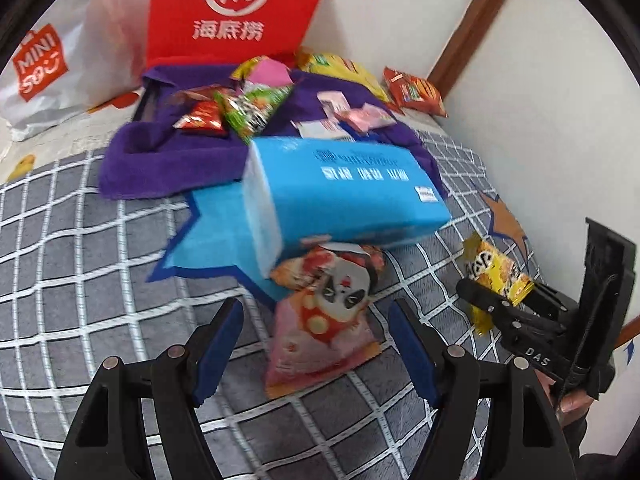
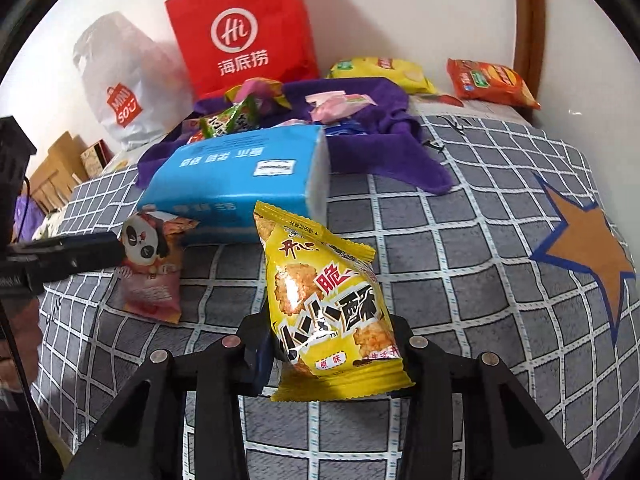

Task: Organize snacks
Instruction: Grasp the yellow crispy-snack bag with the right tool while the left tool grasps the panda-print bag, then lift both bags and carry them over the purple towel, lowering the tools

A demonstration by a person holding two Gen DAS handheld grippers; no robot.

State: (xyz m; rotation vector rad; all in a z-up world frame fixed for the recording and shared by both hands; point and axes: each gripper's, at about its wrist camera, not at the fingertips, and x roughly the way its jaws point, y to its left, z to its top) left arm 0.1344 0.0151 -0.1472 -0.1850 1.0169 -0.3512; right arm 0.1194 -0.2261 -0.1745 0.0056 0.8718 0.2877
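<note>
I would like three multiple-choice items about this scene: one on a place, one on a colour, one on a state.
1. Where does the panda packet lie?
A. in the red bag
B. in front of the blue pack
C. on the purple towel

2. What colour is the packet in the right gripper?
A. yellow
B. green
C. white

3. How is the left gripper?
A. shut on the panda packet
B. shut, empty
C. open

Answers:
1 B, it lies on the checked cover against the pack's near edge.
2 A, the yellow packet.
3 C, fingers apart beside the panda packet.
</note>
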